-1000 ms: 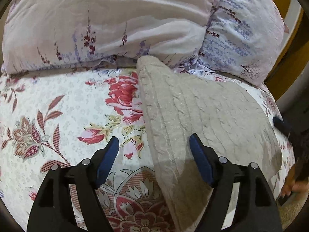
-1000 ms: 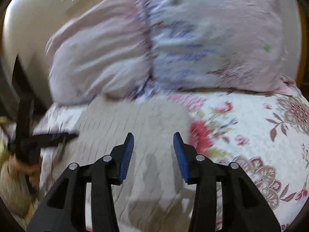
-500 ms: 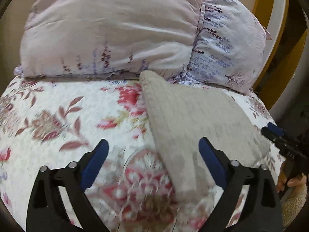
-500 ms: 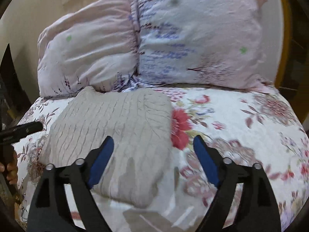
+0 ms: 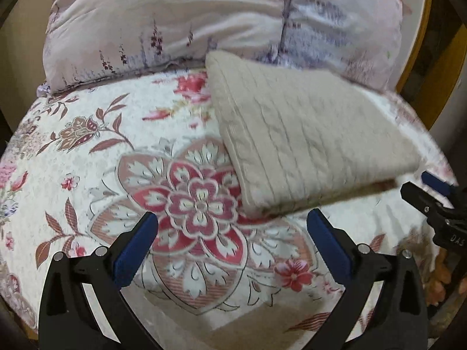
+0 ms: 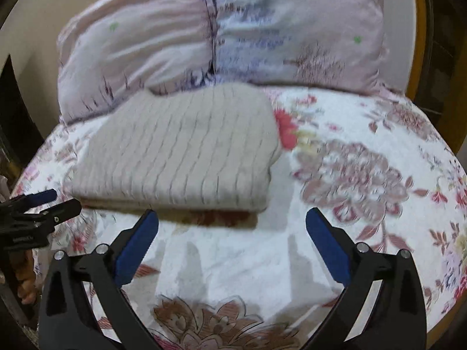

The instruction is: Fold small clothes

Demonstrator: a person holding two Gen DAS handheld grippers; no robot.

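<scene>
Since the beige cable-knit sweater (image 6: 181, 148) lies folded on the floral bedspread (image 6: 364, 175) just ahead of both, the left hand-held gripper (image 5: 232, 246) and right hand-held gripper (image 6: 232, 245) hover released, seemingly done with it.

Both tools look identical: left tool (image 5: 232, 242) and right tool (image 6: 232, 240) are chunky black plastic frames with blue rubbery finger pads (image 5: 135, 250), silver screws (image 5: 363, 248), plus bare fingers (image 6: 24, 277) gripping one handle.
</scene>
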